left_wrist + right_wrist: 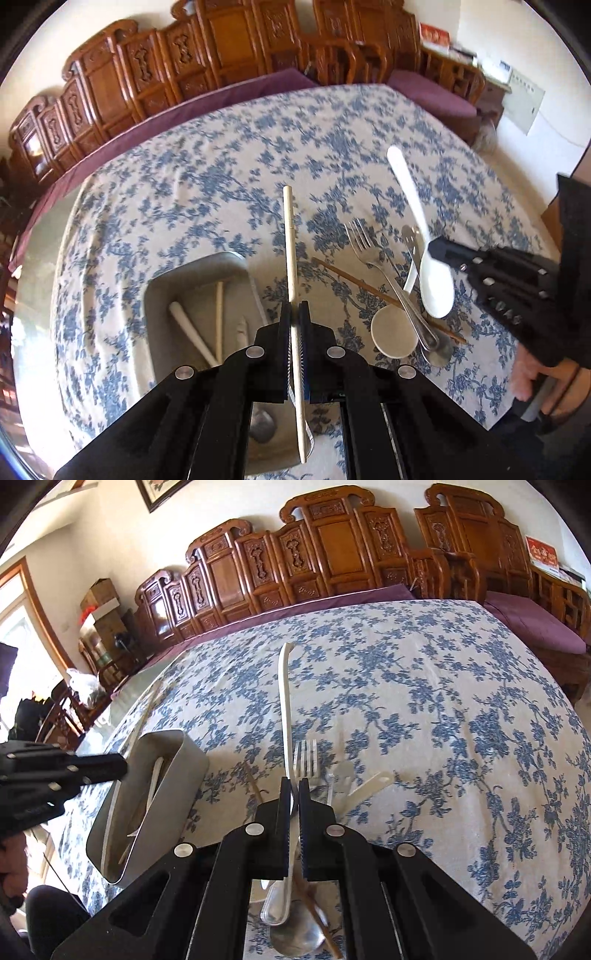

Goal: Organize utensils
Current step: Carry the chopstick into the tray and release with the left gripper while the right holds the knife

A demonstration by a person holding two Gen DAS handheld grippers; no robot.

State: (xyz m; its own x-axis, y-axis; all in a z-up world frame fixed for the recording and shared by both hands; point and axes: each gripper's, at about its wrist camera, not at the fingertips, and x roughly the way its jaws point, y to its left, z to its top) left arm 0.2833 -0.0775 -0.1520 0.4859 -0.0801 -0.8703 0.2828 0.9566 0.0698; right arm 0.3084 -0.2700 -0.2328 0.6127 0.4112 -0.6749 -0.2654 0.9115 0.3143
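Left gripper [294,308] is up off the table, jaws squeezed nearly together on a chopstick [290,240]. Right gripper [294,784] sits off to its right, also lifted, jaws pinched on a white spoon [284,701], pointing forward.

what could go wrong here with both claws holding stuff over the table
1. The left claw pinches a long pale chopstick near one end; it might pivot or slip before reaching the grey bin.
2. The right claw grips the white spoon above the fork pile; lifting may snag or scatter it.
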